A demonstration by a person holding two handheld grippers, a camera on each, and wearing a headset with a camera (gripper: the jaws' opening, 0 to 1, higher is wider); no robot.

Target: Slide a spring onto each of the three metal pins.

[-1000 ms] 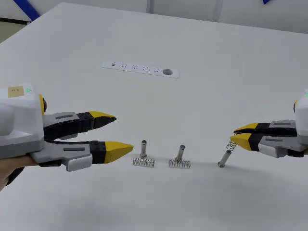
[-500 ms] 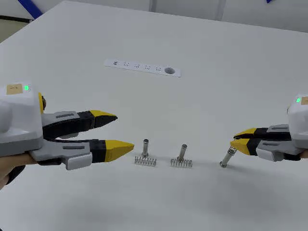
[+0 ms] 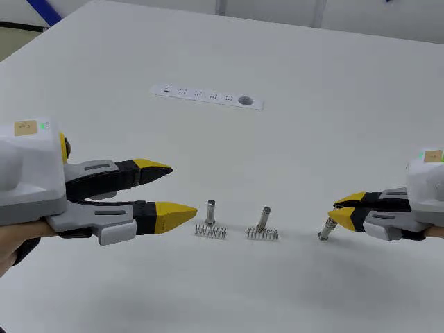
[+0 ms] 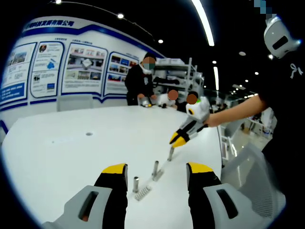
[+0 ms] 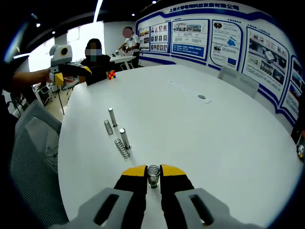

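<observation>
The right gripper view catches the right gripper (image 5: pixel 153 171) pinching a spring (image 5: pixel 153 177) end-on, while the head view shows the left gripper (image 3: pixel 184 189) spread.

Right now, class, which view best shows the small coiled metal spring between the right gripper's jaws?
The right gripper view: the coiled metal spring sits close, end-on, between the jaws. The head view shows it tiny, side-on; the left gripper view, too distant to resolve.

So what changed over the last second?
The right gripper, shut on a spring, moved down, pushing it along the tilted right pin toward the table. The left gripper stayed open. The left pin and middle pin stand bare, the left spring and middle spring still lying at their feet.
</observation>
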